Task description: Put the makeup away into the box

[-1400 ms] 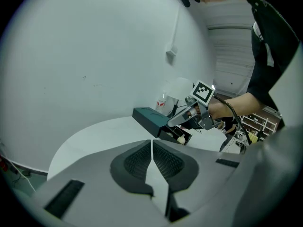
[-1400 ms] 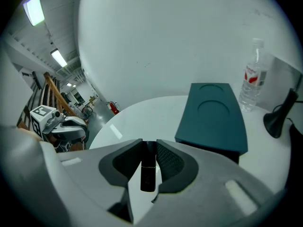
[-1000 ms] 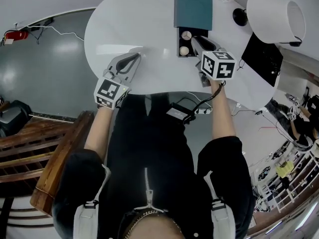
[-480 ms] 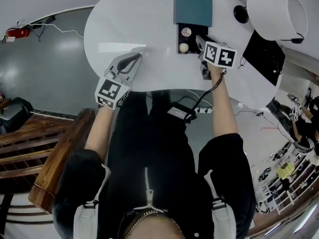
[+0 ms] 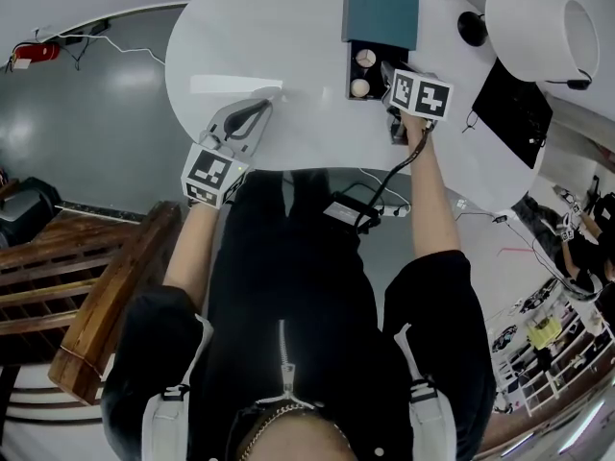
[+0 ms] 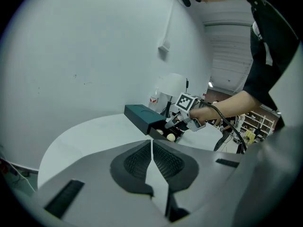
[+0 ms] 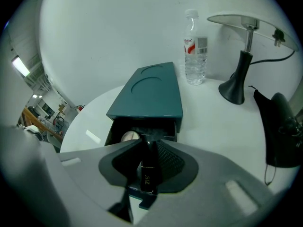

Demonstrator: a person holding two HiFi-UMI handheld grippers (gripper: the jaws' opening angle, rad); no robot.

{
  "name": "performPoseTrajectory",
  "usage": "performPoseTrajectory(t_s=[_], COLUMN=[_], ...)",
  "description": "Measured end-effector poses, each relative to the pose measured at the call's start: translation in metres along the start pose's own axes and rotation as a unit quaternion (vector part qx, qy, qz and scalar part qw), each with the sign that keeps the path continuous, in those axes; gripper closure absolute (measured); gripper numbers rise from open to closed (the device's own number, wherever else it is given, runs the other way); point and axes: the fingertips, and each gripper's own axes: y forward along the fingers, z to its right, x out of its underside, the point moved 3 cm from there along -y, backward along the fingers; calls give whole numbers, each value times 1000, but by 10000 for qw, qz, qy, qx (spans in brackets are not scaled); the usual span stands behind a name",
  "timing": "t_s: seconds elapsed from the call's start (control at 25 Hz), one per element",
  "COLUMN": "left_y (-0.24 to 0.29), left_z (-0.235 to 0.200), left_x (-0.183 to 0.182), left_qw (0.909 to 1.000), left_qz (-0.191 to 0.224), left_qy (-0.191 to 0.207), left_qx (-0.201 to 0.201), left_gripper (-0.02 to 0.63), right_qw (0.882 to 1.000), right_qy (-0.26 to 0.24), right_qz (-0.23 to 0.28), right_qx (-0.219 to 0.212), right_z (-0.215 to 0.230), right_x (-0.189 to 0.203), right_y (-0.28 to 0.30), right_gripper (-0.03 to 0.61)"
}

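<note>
A teal box [image 5: 381, 3] lies on the white table [image 5: 279, 36] with its dark drawer [image 5: 354, 69] pulled out toward me. Two round makeup pieces [image 5: 362, 73] sit in the drawer's left part. My right gripper [image 5: 390, 73] points steeply down over the drawer's right side, shut on a black makeup tube [image 7: 148, 167]. The tube's tip reaches into the drawer beside a round compact [image 7: 130, 136]. Over by the near table edge rests my left gripper [image 5: 258, 113], shut and holding nothing. In the left gripper view, its pads [image 6: 142, 162] meet with no gap.
A water bottle [image 7: 194, 48] stands behind the box. A desk lamp [image 7: 240, 65] with a white shade [image 5: 533, 27] stands at the right. A black object [image 7: 280, 131] lies near the table's right edge. A cable [image 5: 389, 185] hangs from my right wrist.
My right gripper has moved forward and down over the open drawer, tube still in its jaws, and has tilted steeper. The left gripper has stayed where it was.
</note>
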Motion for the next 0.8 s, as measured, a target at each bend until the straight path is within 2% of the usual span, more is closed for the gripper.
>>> performPoseTrajectory(t_s=[0.36,0.52,0.8], left_y=[-3,-6,-8], left_z=[0,3,18], left_x=[4,5,-5], left_qw=[10000,10000,9998], left_qz=[6,34,138], left_qy=[-5,28,124], left_qx=[-39,-46,-109], left_gripper=[600,600,600], right_qw=[9998,9989,9953], right_qy=[-24,-55,-147], right_qz=[206,472,882], right_qx=[40,15,-380], right_z=[-2,-5,-10], right_x=[-3,-6,-5], right_y=[-2,-14,-44], right_gripper=[485,485,488])
